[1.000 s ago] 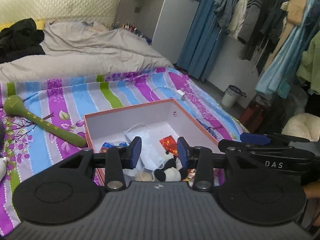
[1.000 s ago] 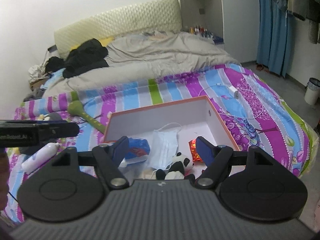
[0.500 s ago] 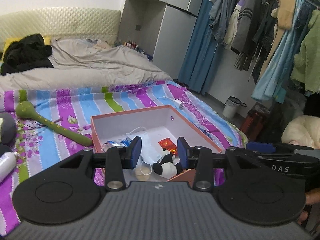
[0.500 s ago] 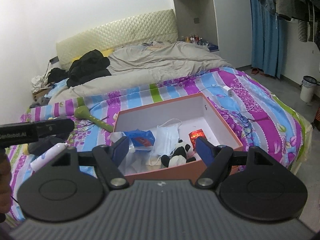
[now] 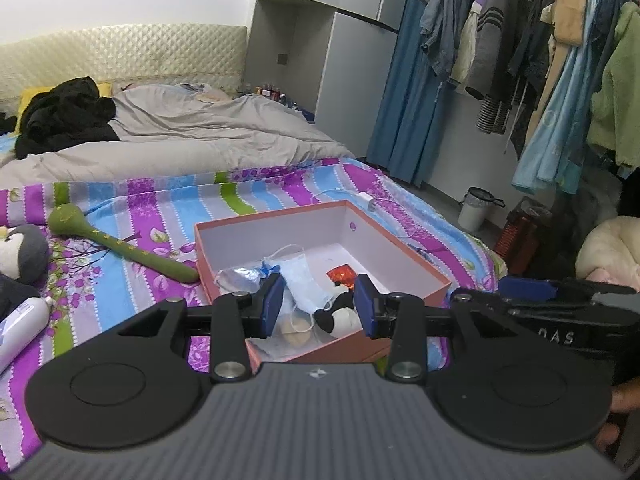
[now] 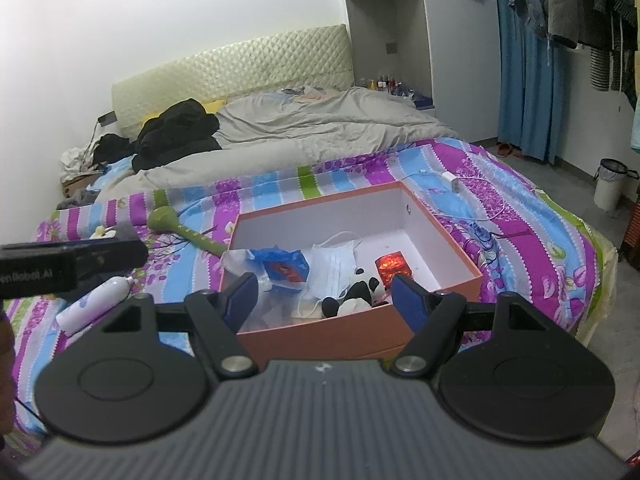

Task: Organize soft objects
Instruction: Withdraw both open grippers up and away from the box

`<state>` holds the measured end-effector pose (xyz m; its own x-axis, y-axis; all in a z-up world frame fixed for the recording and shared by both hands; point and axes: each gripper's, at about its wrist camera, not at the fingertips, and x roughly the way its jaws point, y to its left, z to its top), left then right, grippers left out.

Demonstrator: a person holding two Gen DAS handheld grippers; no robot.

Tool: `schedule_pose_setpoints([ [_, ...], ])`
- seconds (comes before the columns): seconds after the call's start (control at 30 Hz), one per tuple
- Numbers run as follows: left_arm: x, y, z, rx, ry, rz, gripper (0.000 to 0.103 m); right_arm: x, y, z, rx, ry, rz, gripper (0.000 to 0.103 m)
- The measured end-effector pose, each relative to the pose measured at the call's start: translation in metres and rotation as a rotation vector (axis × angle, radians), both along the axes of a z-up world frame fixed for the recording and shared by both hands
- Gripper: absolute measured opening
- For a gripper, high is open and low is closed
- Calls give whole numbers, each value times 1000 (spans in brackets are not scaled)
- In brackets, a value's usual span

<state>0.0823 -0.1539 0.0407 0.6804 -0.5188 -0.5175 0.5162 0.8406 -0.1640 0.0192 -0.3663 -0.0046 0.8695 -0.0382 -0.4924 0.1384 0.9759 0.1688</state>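
Both tongs empty: left tongs (image 5: pixel 316 304) half-spread, right tongs (image 6: pixel 324 302) wide. Panda (image 6: pixel 354 294) lies in box (image 6: pixel 440 224) on bed: light, squashy, probably best pinched across its body.

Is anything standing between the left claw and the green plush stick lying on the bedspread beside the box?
Nothing visible does. The green plush stick lies in the open on the striped bedspread, its thin end against the orange box. The left claw hangs open and empty above the box's near corner. A penguin plush sits further left, clear of that line.
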Motion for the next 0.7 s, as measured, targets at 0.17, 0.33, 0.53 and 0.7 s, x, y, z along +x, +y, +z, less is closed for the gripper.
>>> schedule_pose_setpoints([
  [0.17,-6,9,-6,-4,3,17,45,-3,5,-4,-7,2,7,75],
  [0.33,-11,14,-9,15,-4,31,45,-5,11,-7,0,4,19,75],
  [0.53,-12,20,-17,14,9,44,45,-4,17,-12,-1,12,19,75],
  [0.7,-9,23,-22,16,23,52,45,-3,18,-17,10,22,14,75],
])
